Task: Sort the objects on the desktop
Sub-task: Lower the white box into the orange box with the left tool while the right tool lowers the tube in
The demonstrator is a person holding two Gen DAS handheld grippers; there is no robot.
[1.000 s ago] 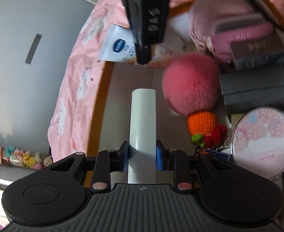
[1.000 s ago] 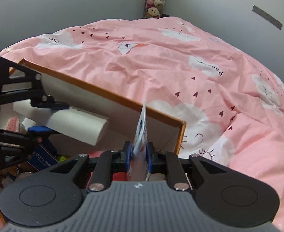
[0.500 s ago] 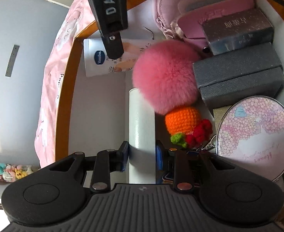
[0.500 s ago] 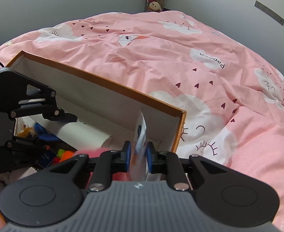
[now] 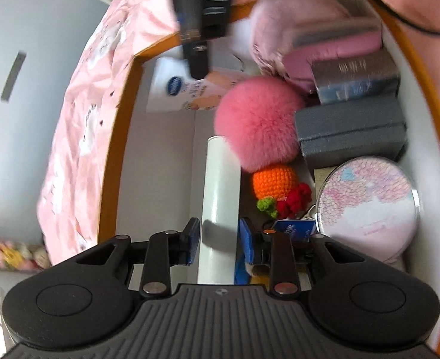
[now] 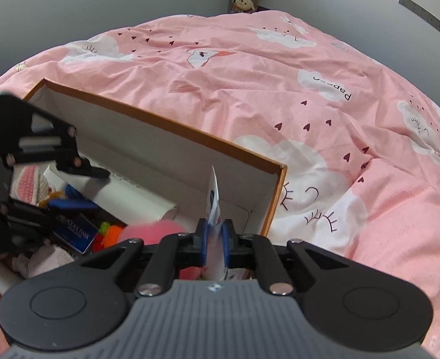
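White tube [image 5: 220, 197] lies along my left gripper [image 5: 220, 243] pointing line, long axis running away from me, low on the box [image 5: 121, 137] floor beside the pink pompom [image 5: 258, 122]. Left jaws are opening; the tube sits between the pads with a gap on each side, so it looks released. My right gripper [image 6: 214, 239] is pressed tight on the flat Vaseline sachet [image 6: 214, 191], held edge-up over the box's far corner, nearer that empty corner than the left.
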